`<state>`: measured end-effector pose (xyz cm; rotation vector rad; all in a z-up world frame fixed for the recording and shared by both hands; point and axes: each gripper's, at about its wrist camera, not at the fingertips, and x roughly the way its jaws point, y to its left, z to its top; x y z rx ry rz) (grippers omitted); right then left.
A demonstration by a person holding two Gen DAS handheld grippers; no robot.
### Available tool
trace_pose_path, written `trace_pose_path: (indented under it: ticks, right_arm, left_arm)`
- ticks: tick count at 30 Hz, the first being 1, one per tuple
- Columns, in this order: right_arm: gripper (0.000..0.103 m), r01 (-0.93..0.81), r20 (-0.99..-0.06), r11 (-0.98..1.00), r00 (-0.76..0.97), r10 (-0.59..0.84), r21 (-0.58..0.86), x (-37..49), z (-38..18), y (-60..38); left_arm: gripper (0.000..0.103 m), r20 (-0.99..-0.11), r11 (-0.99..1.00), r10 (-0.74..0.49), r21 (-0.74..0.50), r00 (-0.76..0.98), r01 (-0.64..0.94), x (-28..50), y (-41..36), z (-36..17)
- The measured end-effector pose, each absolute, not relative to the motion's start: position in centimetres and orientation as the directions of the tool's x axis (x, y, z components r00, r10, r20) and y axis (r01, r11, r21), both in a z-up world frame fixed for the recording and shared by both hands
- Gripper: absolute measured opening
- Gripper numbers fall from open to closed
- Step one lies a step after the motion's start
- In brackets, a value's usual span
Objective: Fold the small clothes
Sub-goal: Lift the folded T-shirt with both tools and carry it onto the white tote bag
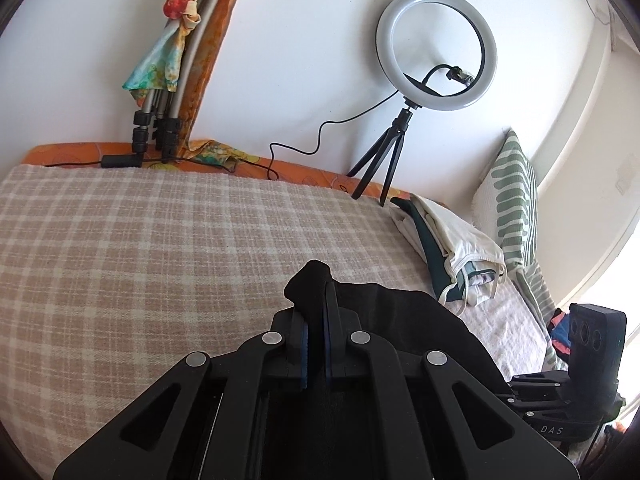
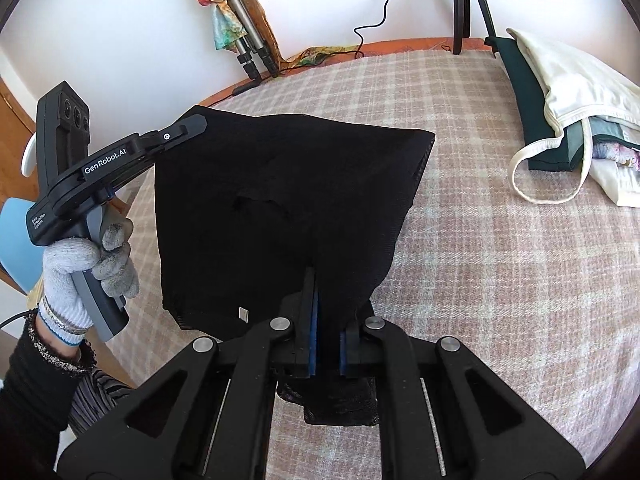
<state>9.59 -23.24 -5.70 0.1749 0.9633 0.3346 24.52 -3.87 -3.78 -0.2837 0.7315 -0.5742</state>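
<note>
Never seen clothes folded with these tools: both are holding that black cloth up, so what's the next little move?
Probably lower it flat onto the checked blanket. The left gripper and right gripper each pinch the black garment, which hangs unfolded above the bed.

garment [image 2: 280, 208]: plain black
blanket [image 1: 120, 248]: beige-pink and cream check
mattress edge [image 1: 80, 152]: orange print
folded pile [image 2: 560, 92], far right corner of bed: cream, dark green
pillow [image 1: 514, 200]: white with green stripes
glove [image 2: 76, 276]: grey-white knit
ring light [image 1: 436, 48]: white, black tripod
</note>
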Motion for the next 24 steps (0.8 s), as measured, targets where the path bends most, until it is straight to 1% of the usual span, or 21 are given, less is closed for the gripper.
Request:
trace_pose_path:
  ticks: [3,10,24]
  right_arm:
    - [0.008,-0.189,-0.765,0.943,0.551,0.333,0.274,9.1,-4.7,-24.9]
    - [0.008,-0.133,-0.737,0.957,0.613,0.285,0.259,8.9,-2.3,-30.2]
    - [0.008,0.006,-0.716,0.99,0.691,0.096,0.139,11.0,1.9,-43.2]
  left_arm:
    - [0.004,-0.523,0.795,-0.605,-0.443,0.6,0.415,24.9,-5.2,-2.7]
    - [0.004,-0.5,0.769,-0.639,-0.413,0.584,0.488,26.0,-10.6,-0.3]
    - [0.004,-0.459,0.693,-0.718,-0.403,0.523,0.598,30.4,-24.4,2.6]
